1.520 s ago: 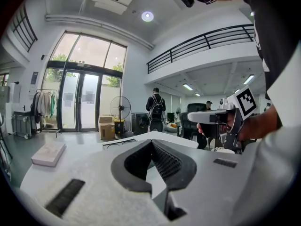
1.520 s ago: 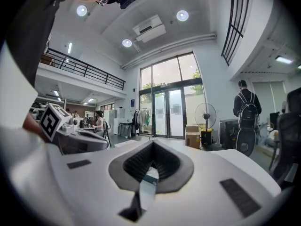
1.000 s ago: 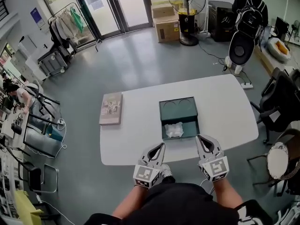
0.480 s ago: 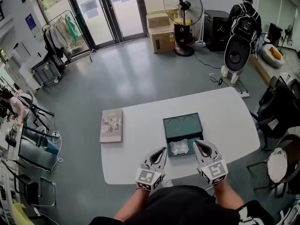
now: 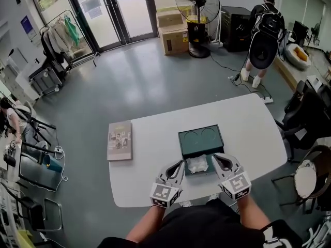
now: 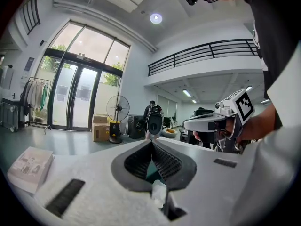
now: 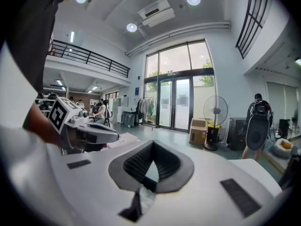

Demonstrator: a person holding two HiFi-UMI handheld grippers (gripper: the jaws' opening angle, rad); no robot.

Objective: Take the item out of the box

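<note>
the white item (image 5: 197, 164) lies in the near half of the open box (image 5: 200, 136), directly between the left gripper (image 5: 179, 165) and right gripper (image 5: 217, 159), both with jaws closed and empty, each about equally near.

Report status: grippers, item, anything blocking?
Left hand-held gripper and right hand-held gripper shut, empty, flanking the near end of the green box. White wrapped item lies inside, not gripped. Path clear.
</note>
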